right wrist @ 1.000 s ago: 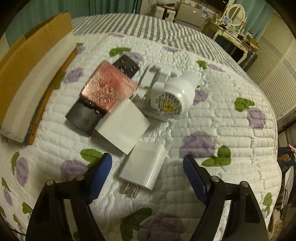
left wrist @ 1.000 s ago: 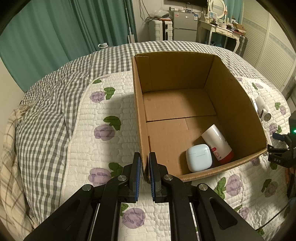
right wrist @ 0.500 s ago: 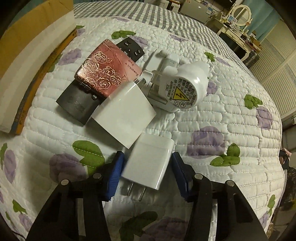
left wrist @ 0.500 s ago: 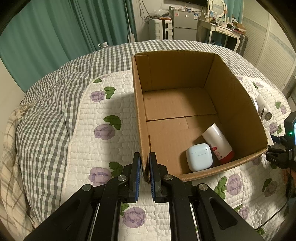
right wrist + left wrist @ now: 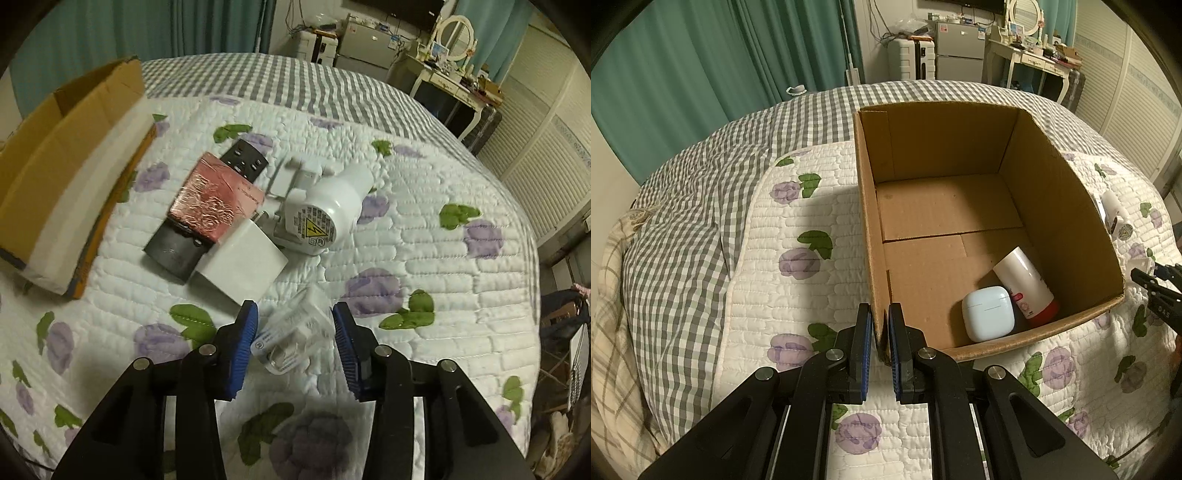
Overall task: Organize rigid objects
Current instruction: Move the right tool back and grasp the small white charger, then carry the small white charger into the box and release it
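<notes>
Your left gripper (image 5: 880,334) clamped the cardboard box (image 5: 1056,199) by its near wall, likely steadying it. Your right gripper (image 5: 295,332) was closing around the small white charger (image 5: 293,338), tilted between the pads. Beyond: square white adapter (image 5: 240,264), pink case (image 5: 216,203), round plug (image 5: 325,218). Earbud case (image 5: 988,314) and bottle (image 5: 1027,284) lay boxed.

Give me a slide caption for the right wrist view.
Right gripper closing its fingers around a white charger above the floral quilt.
</notes>
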### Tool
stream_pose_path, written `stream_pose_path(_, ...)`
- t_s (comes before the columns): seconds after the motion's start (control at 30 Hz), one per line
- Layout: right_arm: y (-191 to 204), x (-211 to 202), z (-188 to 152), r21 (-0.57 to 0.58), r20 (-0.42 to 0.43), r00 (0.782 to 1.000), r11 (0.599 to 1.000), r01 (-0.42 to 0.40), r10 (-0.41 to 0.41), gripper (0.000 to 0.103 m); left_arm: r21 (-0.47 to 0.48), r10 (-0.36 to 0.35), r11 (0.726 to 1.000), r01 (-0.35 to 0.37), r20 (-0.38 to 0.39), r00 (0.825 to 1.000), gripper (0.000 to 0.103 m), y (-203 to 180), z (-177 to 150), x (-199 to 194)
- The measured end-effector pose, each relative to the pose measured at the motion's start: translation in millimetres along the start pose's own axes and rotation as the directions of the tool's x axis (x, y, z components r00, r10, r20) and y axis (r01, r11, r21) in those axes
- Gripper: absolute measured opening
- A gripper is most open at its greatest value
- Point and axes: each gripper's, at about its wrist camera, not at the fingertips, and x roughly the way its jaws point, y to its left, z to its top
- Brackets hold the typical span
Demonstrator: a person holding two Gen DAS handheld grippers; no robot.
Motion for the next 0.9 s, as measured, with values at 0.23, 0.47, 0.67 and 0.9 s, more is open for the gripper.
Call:
stream_pose_path(0.23, 9.2, -17.6, 5.2, -0.049, 0.014, 1.0, 0.999, -0.014, 0.015, 0.033, -0.003, -0.004, 1.0, 0.004, 0.003, 1.0, 0.009, 0.3, -0.2, -0.7)
stream_pose_path(0.47, 27.2, -58.0, 26.0, -0.118, 0.092, 0.994, 0.992, -0.041, 0.052, 0.024, -0.004, -0.009, 1.0, 0.009, 0.003, 1.0, 0.009, 0.1, 0.1, -0.8)
stream_pose_path(0.67, 72.3, -116.2, 70.3, -0.225, 0.231, 0.961, 0.969, -0.097, 0.149, 0.023, -0.003, -0.015, 1.0, 0.015, 0.006, 1.0, 0.009, 0.0, -0.1, -1.1)
stream_pose_path(0.9, 138.4, -148.5, 110.8, -0.327, 0.299, 0.908, 0.925, -0.193, 0.295, 0.023, -0.005, -0.026, 1.0, 0.026, 0.011, 1.0, 0.009, 0.9, -0.8, -1.8)
